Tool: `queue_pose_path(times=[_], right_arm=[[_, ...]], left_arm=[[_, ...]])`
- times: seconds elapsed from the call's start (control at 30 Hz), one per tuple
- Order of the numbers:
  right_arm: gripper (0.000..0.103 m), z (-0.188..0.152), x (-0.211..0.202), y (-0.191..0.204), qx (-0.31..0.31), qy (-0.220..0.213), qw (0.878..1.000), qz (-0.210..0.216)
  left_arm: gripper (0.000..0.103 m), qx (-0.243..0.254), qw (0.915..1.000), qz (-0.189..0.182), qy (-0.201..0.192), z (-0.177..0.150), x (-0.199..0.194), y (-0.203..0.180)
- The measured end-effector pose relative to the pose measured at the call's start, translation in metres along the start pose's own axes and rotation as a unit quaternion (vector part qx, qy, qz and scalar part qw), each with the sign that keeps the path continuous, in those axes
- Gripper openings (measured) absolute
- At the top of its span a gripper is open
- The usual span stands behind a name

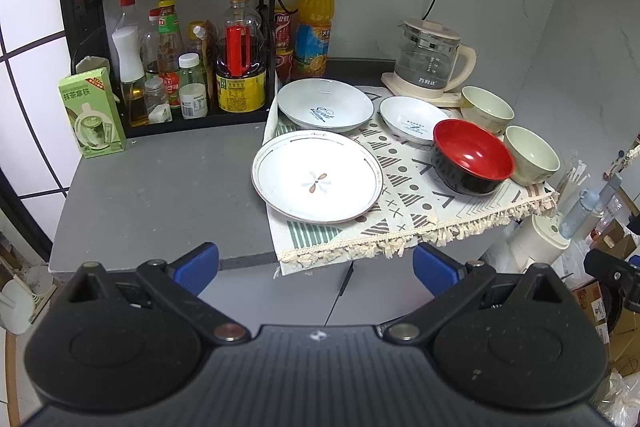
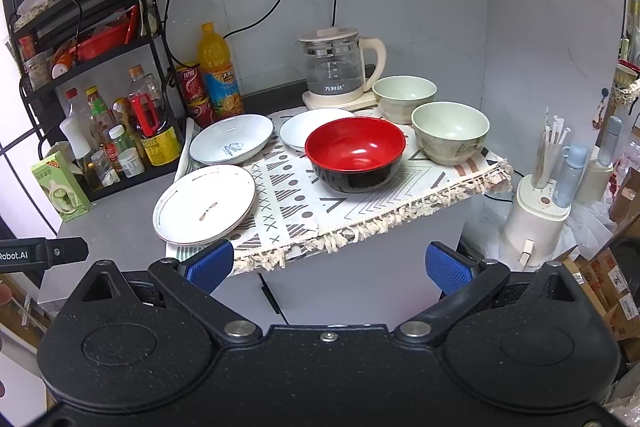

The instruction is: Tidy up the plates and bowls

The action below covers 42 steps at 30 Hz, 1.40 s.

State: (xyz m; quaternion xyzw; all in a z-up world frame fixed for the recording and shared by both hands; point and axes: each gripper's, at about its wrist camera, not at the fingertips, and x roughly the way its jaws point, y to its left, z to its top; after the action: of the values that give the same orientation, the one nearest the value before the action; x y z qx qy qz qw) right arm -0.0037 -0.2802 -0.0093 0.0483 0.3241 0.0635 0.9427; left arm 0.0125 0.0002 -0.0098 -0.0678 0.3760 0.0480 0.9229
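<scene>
On a patterned cloth (image 1: 408,211) (image 2: 312,203) lie a large flower plate (image 1: 317,175) (image 2: 205,203), a white deep plate (image 1: 325,105) (image 2: 231,139), a small white plate (image 1: 412,119) (image 2: 298,129), a red and black bowl (image 1: 472,157) (image 2: 355,155) and two pale green bowls (image 1: 530,155) (image 1: 486,109) (image 2: 450,133) (image 2: 404,98). My left gripper (image 1: 316,269) is open and empty, in front of the counter edge. My right gripper (image 2: 328,265) is open and empty, in front of the cloth's fringe.
A black rack of sauce bottles (image 1: 172,67) (image 2: 100,131) stands at the back left, with a green carton (image 1: 92,113) beside it. A glass kettle (image 1: 430,61) (image 2: 338,71) and an orange juice bottle (image 1: 314,27) stand behind the dishes. A white appliance (image 2: 536,219) stands off the right edge.
</scene>
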Motion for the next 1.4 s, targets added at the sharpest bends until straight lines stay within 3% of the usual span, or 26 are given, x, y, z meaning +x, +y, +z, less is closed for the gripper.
queue_pose_path(times=[0.67, 1.17, 1.4], right_arm=[[0.103, 0.047, 0.086, -0.032, 0.001, 0.023, 1.0, 0.019], [0.103, 0.094, 0.168, -0.06, 0.006, 0.056, 0.998, -0.014], [0.103, 0.112, 0.197, -0.083, 0.034, 0.065, 0.996, -0.04]], left_arm=[[0.102, -0.004, 0.9995, -0.003, 0.031, 0.062, 0.101, -0.032], [0.102, -0.021, 0.9976, -0.017, 0.064, 0.124, 0.19, -0.06], [0.101, 0.001, 0.9955, -0.053, 0.079, 0.152, 0.227, -0.079]])
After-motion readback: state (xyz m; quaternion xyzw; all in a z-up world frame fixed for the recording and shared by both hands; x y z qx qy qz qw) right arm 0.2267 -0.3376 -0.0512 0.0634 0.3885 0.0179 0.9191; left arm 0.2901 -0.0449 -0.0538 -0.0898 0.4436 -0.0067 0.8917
